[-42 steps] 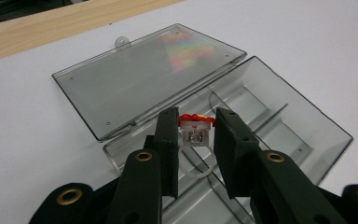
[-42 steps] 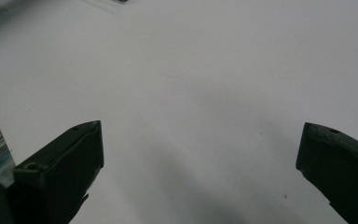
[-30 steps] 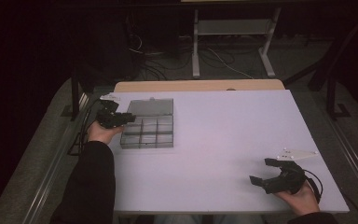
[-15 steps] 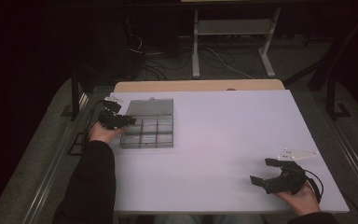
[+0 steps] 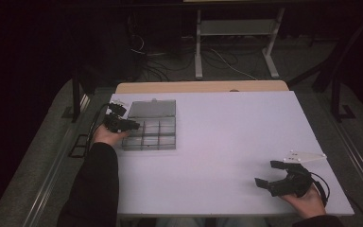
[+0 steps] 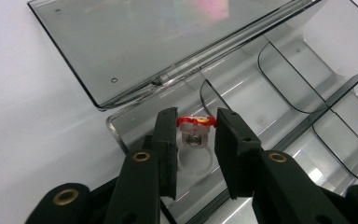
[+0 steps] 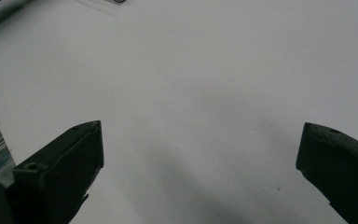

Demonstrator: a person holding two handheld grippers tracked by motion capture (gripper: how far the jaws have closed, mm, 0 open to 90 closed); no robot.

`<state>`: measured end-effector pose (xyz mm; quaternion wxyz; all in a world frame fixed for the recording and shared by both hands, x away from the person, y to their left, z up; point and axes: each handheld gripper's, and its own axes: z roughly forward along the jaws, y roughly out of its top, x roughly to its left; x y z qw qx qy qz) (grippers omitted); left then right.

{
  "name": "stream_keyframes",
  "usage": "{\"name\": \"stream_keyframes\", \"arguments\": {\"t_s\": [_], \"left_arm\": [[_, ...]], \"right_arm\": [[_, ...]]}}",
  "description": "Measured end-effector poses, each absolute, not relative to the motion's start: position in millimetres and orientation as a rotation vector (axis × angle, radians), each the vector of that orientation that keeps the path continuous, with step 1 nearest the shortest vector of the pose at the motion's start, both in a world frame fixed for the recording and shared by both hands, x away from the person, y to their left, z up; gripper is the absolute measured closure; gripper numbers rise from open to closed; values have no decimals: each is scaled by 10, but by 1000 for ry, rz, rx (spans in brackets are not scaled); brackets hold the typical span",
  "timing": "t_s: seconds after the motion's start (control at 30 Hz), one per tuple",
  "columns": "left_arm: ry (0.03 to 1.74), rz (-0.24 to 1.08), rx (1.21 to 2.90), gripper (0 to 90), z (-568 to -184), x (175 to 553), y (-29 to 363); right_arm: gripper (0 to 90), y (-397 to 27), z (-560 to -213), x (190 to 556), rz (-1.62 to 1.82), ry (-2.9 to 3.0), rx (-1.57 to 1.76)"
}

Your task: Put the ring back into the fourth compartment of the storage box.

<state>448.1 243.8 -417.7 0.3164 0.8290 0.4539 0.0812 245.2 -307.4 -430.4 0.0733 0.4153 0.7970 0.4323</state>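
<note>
Since the earlier frame the left tongs [image 5: 131, 125] have shifted very little, staying at the near-left corner of the compartment box [image 5: 152, 134]; the right tongs [image 5: 270, 174] have not moved.

Step in hand: placing, or possibly lifting, a small ring [image 6: 195, 135] at the box. In the left gripper view the left tongs [image 6: 195, 140] stand narrowly parted with the ring between the jaws. The ring has a red-and-white top and a clear band. Whether the jaws actually press on it cannot be told. The ring sits over the corner compartment nearest the hinge of the open lid [image 6: 158, 42], which lies flat on the counter [image 5: 236, 137].

Next move, as a judgement: if depositing, open the jaws slightly and withdraw straight back, clear of the dividers; if extracting, close firmly on the ring head and lift vertically.

The right tongs [image 7: 200, 154] rest at the near-right of the counter, jaws spread wide, holding nothing.

Count:
- tongs: two
- compartment box: one, with one lid
- compartments: roughly nine, in a three-by-three grid
- ring: one
</note>
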Motion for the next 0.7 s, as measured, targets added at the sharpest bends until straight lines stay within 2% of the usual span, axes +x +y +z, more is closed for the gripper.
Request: {"name": "stream_keyframes", "arguments": {"t_s": [0.37, 0.7], "left_arm": [[1196, 199, 2182, 604, -4145, 4453, 2427], [1181, 248, 2180, 524, -3994, 4373, 2432]], "right_arm": [[1, -3066, -4304, 2450, 1300, 2394, 1245], [1, -3061, -4300, 2450, 1300, 2397, 1236]]}}
